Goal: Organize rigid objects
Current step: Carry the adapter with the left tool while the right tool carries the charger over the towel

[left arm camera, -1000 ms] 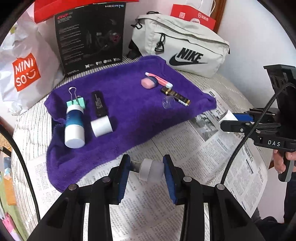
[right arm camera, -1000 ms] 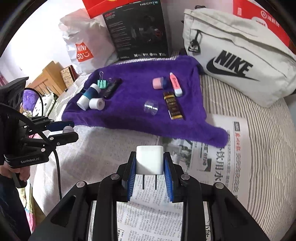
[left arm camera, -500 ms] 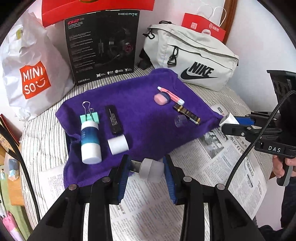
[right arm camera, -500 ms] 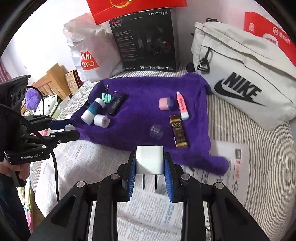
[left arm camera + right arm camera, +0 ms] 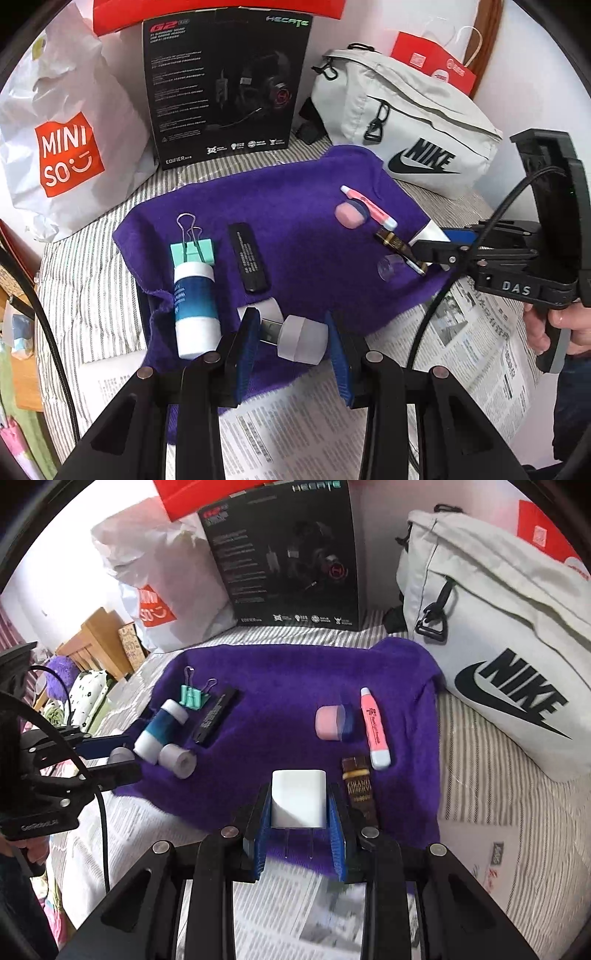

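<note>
- Left gripper [image 5: 291, 338]: clamped on a small white USB adapter [image 5: 301, 339], metal plug pointing left; the gripper sits over the near edge of the purple towel [image 5: 303, 206].
- Right gripper [image 5: 298, 818]: clamped on a white wall charger [image 5: 298, 803], its two prongs pointing back toward the camera, above the towel's near edge.
- Left group on the towel: a blue-and-white bottle [image 5: 195, 308] lying on its side, a teal binder clip [image 5: 192, 248] touching its far end, a black stick [image 5: 248, 261] just beside it, and a white roll [image 5: 178, 760] near the bottle's lower end.
- Right group: a pink-and-blue eraser [image 5: 334, 723], a pink marker [image 5: 373, 728] just beside it, a dark brown bar [image 5: 359, 790] nearer the camera, and a clear cap [image 5: 390, 266].
- Support: the towel lies on a striped bed [image 5: 476, 760] with newspaper [image 5: 295, 424] along its near side.
- Background: a black headset box [image 5: 225, 85], a white Nike bag [image 5: 509, 635] and a Miniso bag [image 5: 62, 140] stand behind the towel.
</note>
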The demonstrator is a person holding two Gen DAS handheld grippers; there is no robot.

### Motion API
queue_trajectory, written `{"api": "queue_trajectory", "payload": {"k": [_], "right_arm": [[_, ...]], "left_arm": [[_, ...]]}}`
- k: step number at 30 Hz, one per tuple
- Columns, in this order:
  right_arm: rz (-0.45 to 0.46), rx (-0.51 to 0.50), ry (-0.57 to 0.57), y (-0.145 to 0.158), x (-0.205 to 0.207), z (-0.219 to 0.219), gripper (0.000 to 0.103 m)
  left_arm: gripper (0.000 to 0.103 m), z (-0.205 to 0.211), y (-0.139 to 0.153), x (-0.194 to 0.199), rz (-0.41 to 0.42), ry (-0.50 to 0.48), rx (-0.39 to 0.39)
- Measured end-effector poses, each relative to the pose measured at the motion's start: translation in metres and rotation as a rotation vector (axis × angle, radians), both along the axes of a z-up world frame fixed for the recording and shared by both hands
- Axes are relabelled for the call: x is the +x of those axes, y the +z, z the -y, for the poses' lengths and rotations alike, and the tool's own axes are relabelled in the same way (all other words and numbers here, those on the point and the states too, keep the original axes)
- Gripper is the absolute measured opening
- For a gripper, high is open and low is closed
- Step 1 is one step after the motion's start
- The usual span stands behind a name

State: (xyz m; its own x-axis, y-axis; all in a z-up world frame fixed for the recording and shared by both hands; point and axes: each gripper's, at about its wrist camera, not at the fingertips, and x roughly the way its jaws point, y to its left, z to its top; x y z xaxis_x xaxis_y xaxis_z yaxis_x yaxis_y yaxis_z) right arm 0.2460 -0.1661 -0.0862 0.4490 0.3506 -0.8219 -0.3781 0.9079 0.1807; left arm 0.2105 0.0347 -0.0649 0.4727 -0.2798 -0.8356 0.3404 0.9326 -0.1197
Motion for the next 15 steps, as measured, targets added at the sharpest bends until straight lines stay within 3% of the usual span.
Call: {"api": "queue_trajectory", "payload": {"k": [15], "right_arm": [[-0.048,-0.057,0.043,-0.033,0.045,-0.026,0.028]], "left_arm": [[0.035,-0.01,-0.012,0.033,-0.016,0.019,-0.011]]}}
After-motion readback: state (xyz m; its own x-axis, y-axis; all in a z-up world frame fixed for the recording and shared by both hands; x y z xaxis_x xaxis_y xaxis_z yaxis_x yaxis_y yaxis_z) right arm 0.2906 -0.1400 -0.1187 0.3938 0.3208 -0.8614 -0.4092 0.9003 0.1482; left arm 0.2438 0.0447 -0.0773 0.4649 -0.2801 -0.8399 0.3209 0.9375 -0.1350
